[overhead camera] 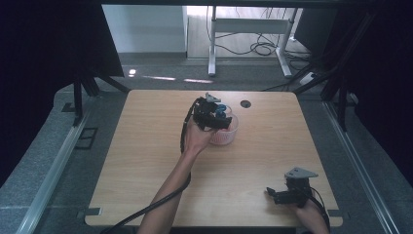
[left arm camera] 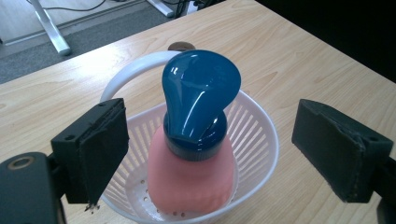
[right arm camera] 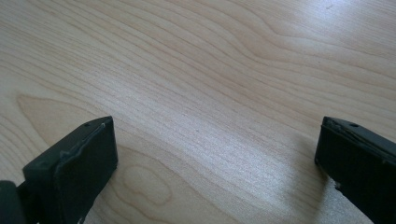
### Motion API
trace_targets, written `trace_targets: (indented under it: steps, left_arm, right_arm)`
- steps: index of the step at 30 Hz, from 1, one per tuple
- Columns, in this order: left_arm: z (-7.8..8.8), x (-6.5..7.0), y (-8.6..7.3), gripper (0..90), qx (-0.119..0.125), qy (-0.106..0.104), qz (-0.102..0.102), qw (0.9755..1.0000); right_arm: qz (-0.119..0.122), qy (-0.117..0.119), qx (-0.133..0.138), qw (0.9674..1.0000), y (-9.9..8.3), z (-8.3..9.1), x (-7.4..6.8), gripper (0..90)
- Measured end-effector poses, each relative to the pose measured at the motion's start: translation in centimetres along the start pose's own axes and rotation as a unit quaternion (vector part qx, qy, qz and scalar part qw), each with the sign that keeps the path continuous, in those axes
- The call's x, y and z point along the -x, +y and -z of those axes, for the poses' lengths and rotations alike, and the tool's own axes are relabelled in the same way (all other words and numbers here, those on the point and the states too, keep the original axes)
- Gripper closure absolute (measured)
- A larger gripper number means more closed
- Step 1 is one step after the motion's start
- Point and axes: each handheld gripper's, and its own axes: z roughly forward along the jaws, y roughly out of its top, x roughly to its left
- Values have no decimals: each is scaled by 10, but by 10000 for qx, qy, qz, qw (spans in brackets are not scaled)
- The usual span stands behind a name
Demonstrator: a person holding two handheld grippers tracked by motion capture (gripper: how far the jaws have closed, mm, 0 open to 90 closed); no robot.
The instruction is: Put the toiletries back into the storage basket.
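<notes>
A pink bottle (left arm camera: 191, 175) with a glossy blue cap (left arm camera: 198, 93) stands upright inside a white slotted basket (left arm camera: 254, 140) on the wooden table (overhead camera: 146, 146). My left gripper (left arm camera: 210, 154) hovers over the basket (overhead camera: 231, 131), open, with its pads well apart on either side of the bottle and touching nothing. In the high view the left gripper (overhead camera: 214, 117) sits over the basket near the table's far middle. My right gripper (right arm camera: 212, 163) is open above bare wood, and in the high view it (overhead camera: 277, 195) rests at the near right corner.
A round cable hole (overhead camera: 245, 104) lies just right of the basket near the far edge. The basket has a white loop handle (left arm camera: 135, 70) on its far side. Beyond the table stand white desk legs (overhead camera: 212, 48) and cables on the floor.
</notes>
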Motion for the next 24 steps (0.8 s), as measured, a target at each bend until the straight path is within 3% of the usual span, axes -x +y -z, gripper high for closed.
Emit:
trace_targets:
  steps: [11, 24]
  left_arm:
    - [14, 2, 1, 107, 68, -26, -74, 9999]
    - [27, 4, -2, 104, 101, 112, -235, 9996]
  right_arm:
    - [-3, 1, -1, 10000, 0, 0, 0, 0]
    - [-3, 1, -1, 10000, 0, 0, 0, 0]
